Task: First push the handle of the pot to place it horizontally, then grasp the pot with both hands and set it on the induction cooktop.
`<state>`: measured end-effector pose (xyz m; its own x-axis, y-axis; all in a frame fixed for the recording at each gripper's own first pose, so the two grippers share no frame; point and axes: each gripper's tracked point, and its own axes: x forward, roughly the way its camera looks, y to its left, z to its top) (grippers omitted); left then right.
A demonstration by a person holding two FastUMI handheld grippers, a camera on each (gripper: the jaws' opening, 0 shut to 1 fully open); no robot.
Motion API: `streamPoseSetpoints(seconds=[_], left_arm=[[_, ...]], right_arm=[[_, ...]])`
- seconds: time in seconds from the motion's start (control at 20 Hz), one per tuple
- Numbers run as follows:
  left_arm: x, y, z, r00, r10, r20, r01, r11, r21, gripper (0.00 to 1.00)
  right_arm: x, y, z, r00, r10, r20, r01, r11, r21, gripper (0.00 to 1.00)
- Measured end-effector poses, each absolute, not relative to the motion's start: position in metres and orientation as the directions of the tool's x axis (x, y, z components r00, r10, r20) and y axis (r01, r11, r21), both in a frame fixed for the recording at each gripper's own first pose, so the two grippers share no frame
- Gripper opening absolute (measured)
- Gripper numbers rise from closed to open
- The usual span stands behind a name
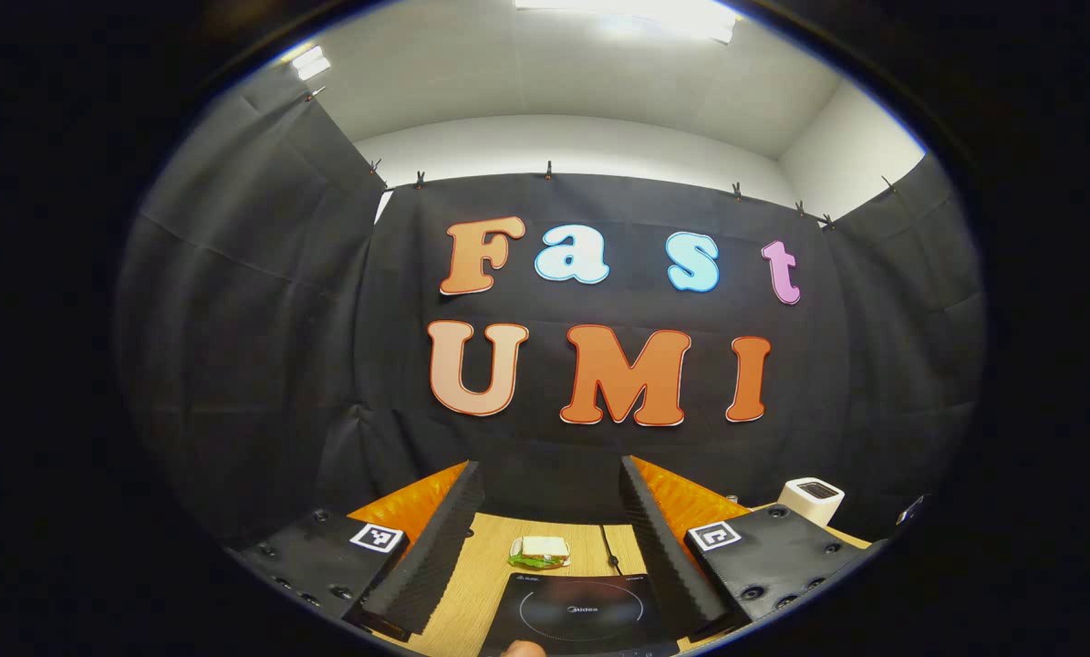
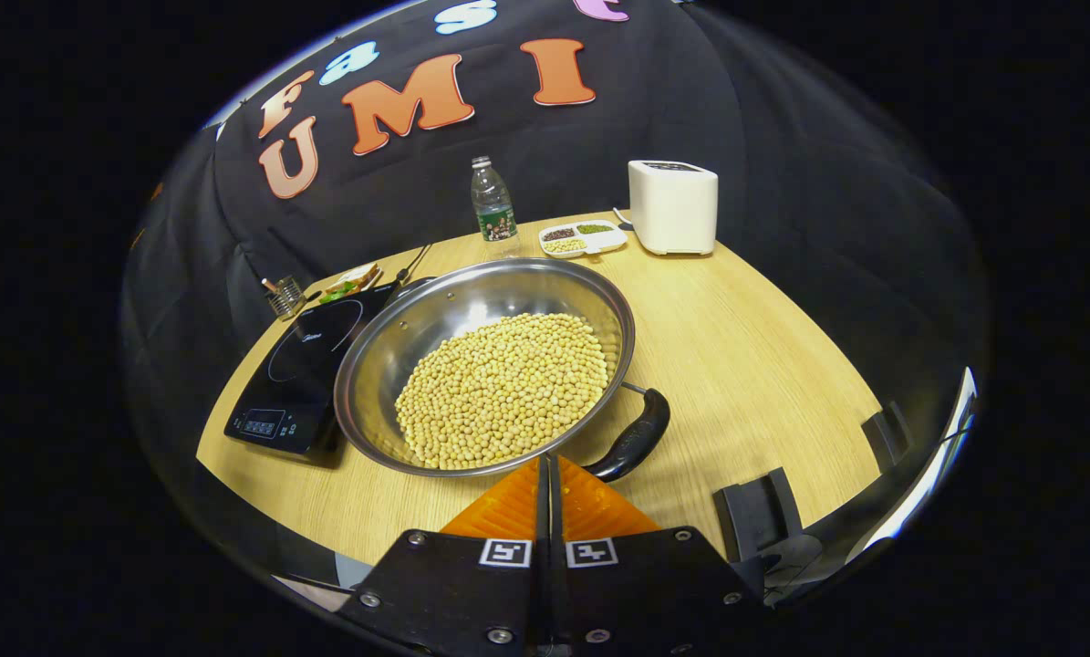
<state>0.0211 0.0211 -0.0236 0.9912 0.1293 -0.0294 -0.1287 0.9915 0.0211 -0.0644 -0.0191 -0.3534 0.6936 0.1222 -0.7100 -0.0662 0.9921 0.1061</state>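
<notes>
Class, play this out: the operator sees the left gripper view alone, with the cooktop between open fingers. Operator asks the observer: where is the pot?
Observer: The pot sits on the table beside the induction cooktop, in the right gripper view.
Operator: Is anything in it?
Observer: Yes, it holds yellow beans.
Operator: Where does the handle point?
Observer: The handle angles toward the right gripper.
Operator: Is that gripper open?
Observer: No, its fingers are closed together, holding nothing.
</notes>
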Motion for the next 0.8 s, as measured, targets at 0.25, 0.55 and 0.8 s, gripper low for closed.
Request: streamPoseSetpoints(seconds=[0.25,0.55,0.8], left_arm=[[0.028,0.013,-0.026,0.992,0.118,-0.041,-0.117,0.993,0.026,0.98],[0.035,-0.004,-0.027,0.995,0.089,-0.046,-0.088,0.996,0.028,0.99],[0.042,-0.012,-0.032,0.995,0.083,-0.061,-0.081,0.996,0.033,0.99]], right_arm=[[-0.054,-0.029,-0.353,0.696,0.102,-0.711,-0.047,0.994,0.097,0.0],[-0.042,-0.042,-0.354,0.699,0.085,-0.71,-0.028,0.995,0.092,0.0],[-0.028,-0.049,-0.355,0.701,0.076,-0.709,-0.011,0.995,0.096,0.0]])
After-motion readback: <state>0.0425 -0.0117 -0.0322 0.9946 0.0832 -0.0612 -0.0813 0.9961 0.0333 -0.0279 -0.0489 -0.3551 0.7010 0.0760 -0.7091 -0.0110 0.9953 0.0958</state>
